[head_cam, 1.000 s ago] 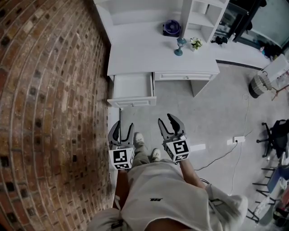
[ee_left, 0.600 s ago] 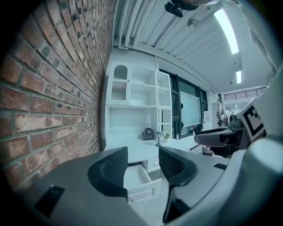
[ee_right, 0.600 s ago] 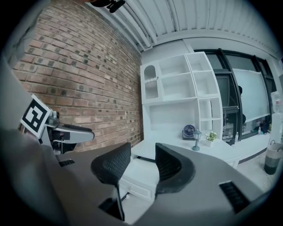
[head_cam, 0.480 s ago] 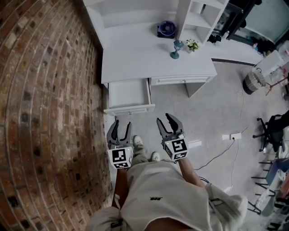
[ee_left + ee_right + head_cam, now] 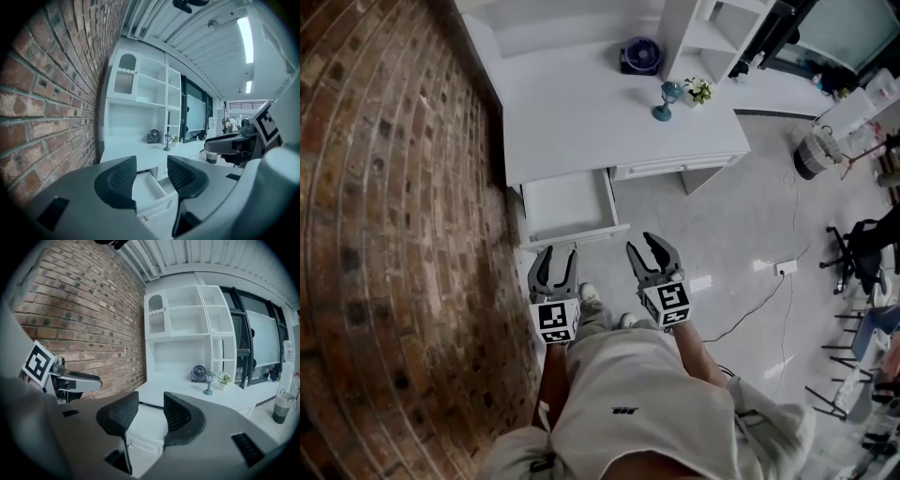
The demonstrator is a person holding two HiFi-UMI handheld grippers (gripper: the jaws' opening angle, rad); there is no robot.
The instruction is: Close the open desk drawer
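A white desk (image 5: 609, 112) stands against the brick wall, and its left drawer (image 5: 570, 206) is pulled out and looks empty. In the head view my left gripper (image 5: 554, 264) hangs just below the drawer's front panel, jaws open with nothing between them. My right gripper (image 5: 652, 255) is beside it to the right, over the floor, also open and empty. The drawer (image 5: 151, 190) shows between the left gripper's (image 5: 151, 174) jaws in the left gripper view. In the right gripper view the drawer front (image 5: 140, 444) lies behind the right gripper (image 5: 146, 414).
A brick wall (image 5: 394, 234) runs along the left. On the desk stand a purple fan (image 5: 639, 54), a small lamp (image 5: 664, 99) and a potted plant (image 5: 700, 90), beside white shelving (image 5: 694, 33). A second, closed drawer (image 5: 675, 167) sits to the right. A cable and power strip (image 5: 785, 268) lie on the floor.
The view has shifted forward: the desk and drawer sit lower and nearer to both grippers than a second ago. Both grippers keep the same open pose.
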